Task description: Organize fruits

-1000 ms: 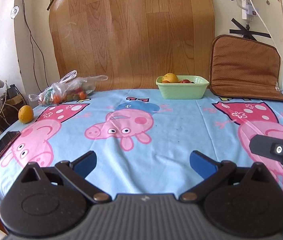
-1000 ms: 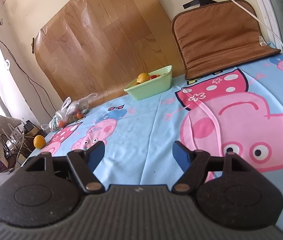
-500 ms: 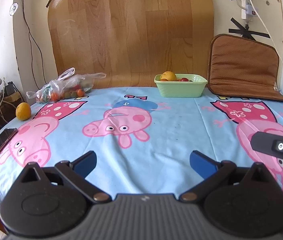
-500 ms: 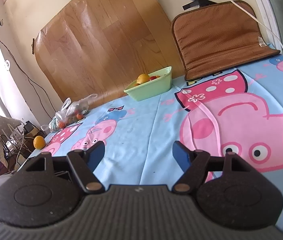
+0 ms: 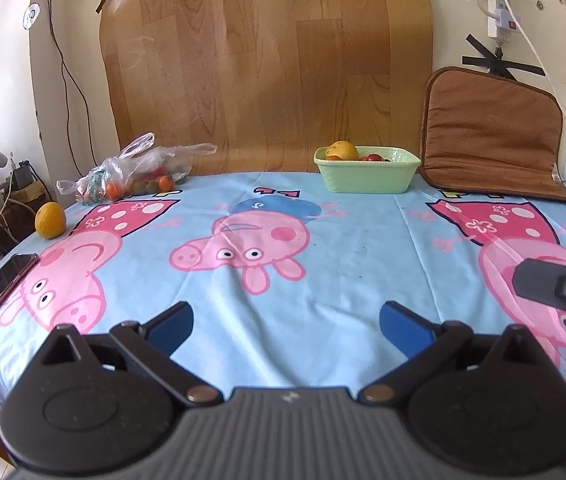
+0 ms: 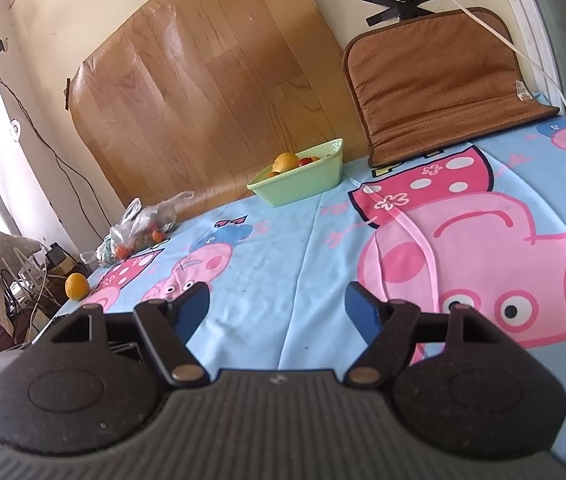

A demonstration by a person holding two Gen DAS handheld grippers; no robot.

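Both the left gripper [image 5: 286,322] and the right gripper [image 6: 278,307] are held over the counter's [image 5: 363,240] near edge, jaws spread wide with nothing between them. A green tub [image 5: 367,174] of fruit is set at the far edge. A bag [image 5: 131,172] of fruit and a lone orange [image 5: 50,220] are seen near the far left corner.

The left wrist view looks level from the near edge of the cartoon-pig blue tablecloth [image 5: 363,232] toward the far wall. The right wrist view sits low and close, tilted, facing far-left. Both views share the pale green rectangular plastic bowl [image 5: 367,178] [image 6: 303,184] and the wood-pattern vinyl sheet [image 5: 267,64] [image 6: 211,92].
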